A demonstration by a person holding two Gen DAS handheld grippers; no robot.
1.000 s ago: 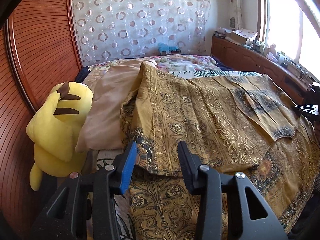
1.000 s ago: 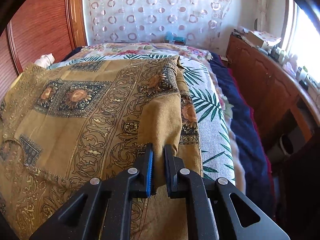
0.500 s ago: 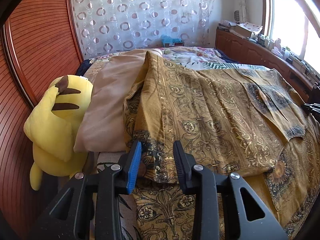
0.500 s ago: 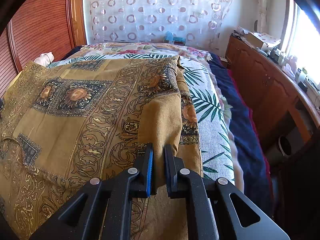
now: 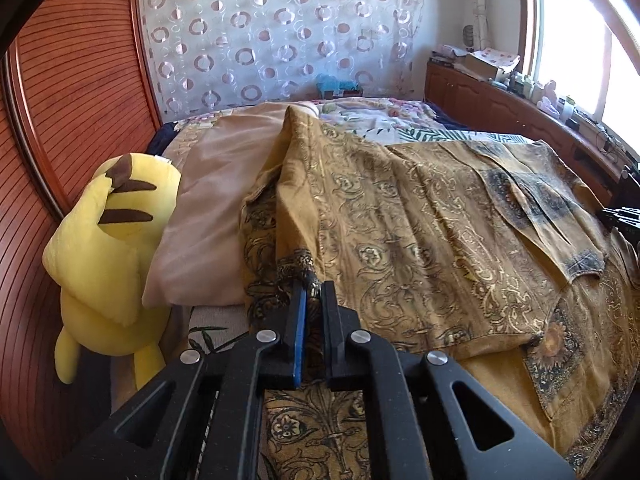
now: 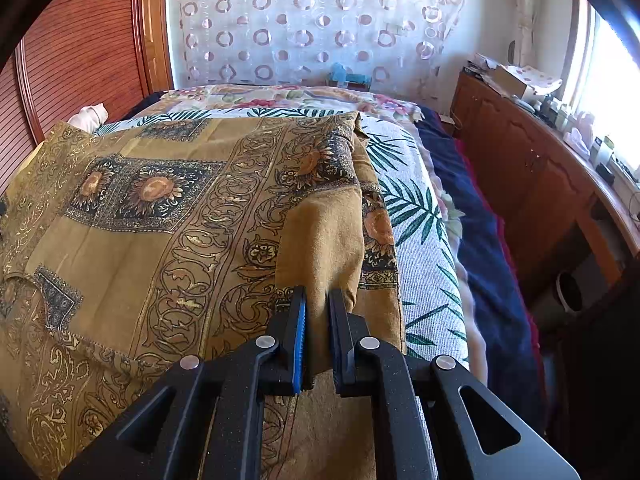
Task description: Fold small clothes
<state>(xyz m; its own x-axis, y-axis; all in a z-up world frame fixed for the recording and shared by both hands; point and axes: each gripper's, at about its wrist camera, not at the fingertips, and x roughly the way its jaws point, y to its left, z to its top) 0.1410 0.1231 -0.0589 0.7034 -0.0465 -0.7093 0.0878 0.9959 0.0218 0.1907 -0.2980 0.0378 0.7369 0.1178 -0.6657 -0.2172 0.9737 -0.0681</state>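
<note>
A mustard-yellow garment (image 5: 420, 240) with dark paisley and sunflower print lies spread over the bed, part of it folded over itself. My left gripper (image 5: 313, 292) is shut on a dark-bordered edge of the garment near its left side. In the right wrist view the same garment (image 6: 160, 220) covers the bed's left and middle. My right gripper (image 6: 318, 300) is shut on a bunched plain fold at its right edge. The right gripper's black body shows at the far right edge of the left wrist view (image 5: 624, 216).
A yellow plush toy (image 5: 108, 248) and a beige pillow (image 5: 212, 208) lie left of the garment against the wooden headboard (image 5: 60, 100). A leaf-print sheet (image 6: 420, 240) and blue blanket (image 6: 488, 260) run along the bed's right side. A wooden cabinet (image 6: 540, 168) stands under the window.
My left gripper moved forward onto the garment's edge and closed on it; a second ago it was open. The right gripper has stayed shut on its fold.
</note>
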